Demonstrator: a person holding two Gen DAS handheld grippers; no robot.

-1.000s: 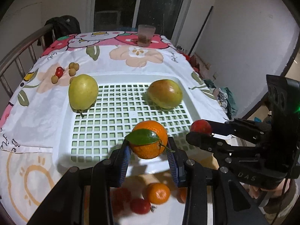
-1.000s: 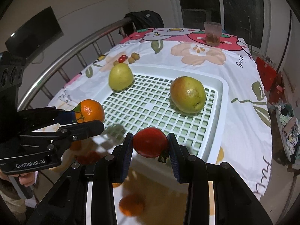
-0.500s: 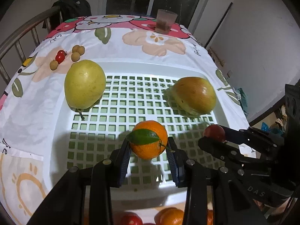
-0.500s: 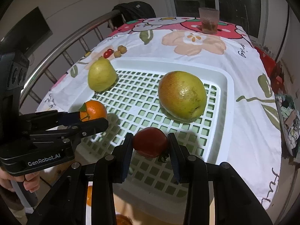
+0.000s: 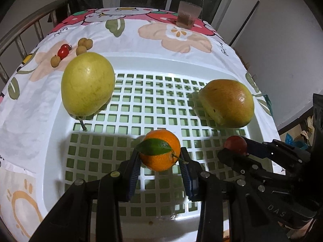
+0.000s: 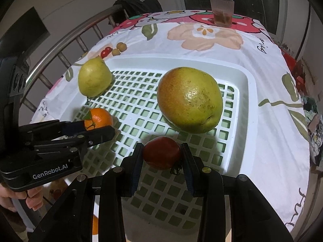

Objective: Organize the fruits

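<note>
My left gripper [image 5: 160, 161] is shut on an orange with a green leaf [image 5: 160, 153] and holds it over the near middle of the white slotted tray [image 5: 153, 60]. My right gripper [image 6: 161, 157] is shut on a red tomato [image 6: 161, 152] over the tray's near right part; it also shows in the left wrist view [image 5: 235, 148]. A yellow-green pear [image 5: 86, 83] lies at the tray's left edge. A red-green pear [image 5: 227, 102] lies at its right side.
The tray sits on a flowered tablecloth [image 5: 181, 38]. Small brown fruits [image 5: 84, 44] and a cherry tomato [image 5: 63, 50] lie beyond the tray's far left corner. A plastic cup [image 5: 188, 15] stands at the far end. A metal rail [image 6: 66, 44] runs along the left.
Both grippers have moved forward over the tray with their fruits still held. The fruits on the near table edge have dropped out of view.
</note>
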